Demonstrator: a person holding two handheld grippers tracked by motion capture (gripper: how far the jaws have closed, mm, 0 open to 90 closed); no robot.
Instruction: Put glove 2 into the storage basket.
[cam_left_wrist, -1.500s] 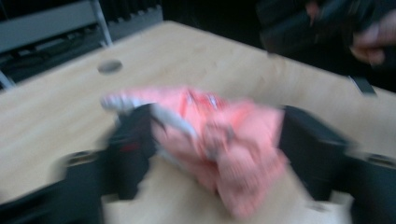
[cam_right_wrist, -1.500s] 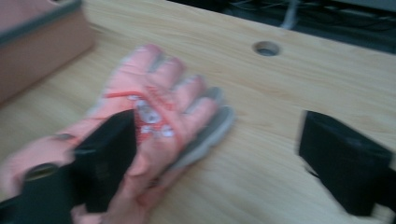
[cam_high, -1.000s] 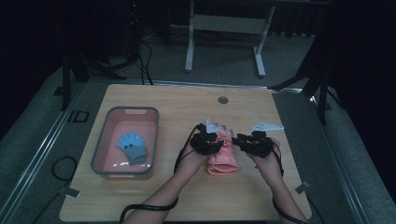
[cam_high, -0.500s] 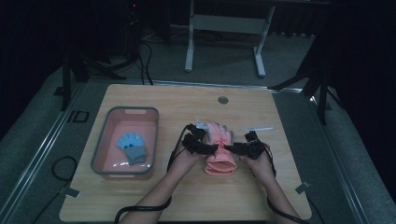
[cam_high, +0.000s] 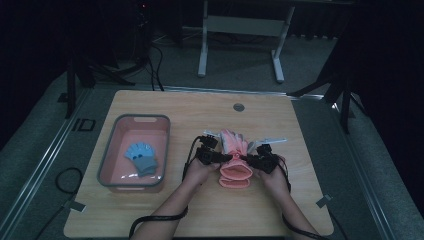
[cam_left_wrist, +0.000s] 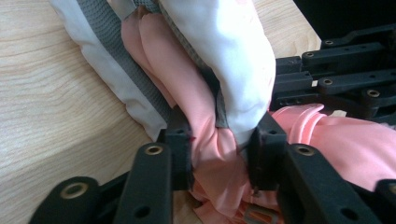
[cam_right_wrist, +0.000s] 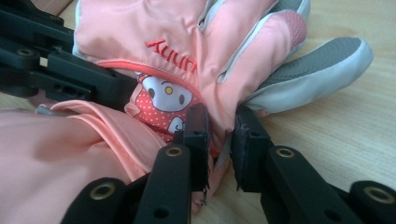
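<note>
Pink glove (cam_high: 234, 161), lying on desk (cam_high: 300, 210) between both grippers, well apart from pink bin (cam_high: 116, 176) holding blue glove (cam_high: 141, 157). Left gripper (cam_left_wrist: 219, 142) closing on bunched pink fabric and white edge near cuff, fabric pinched between fingers (cam_left_wrist: 180, 140). Right gripper (cam_right_wrist: 218, 128) closing on pink fold just below cartoon print, fingers (cam_right_wrist: 245, 140) pressing fabric from both sides. Judged step: securing two-sided hold before lifting. Advisable: keeping both pinches deep on fabric, raising together and level, avoiding pulling apart so neither fold slips free.
</note>
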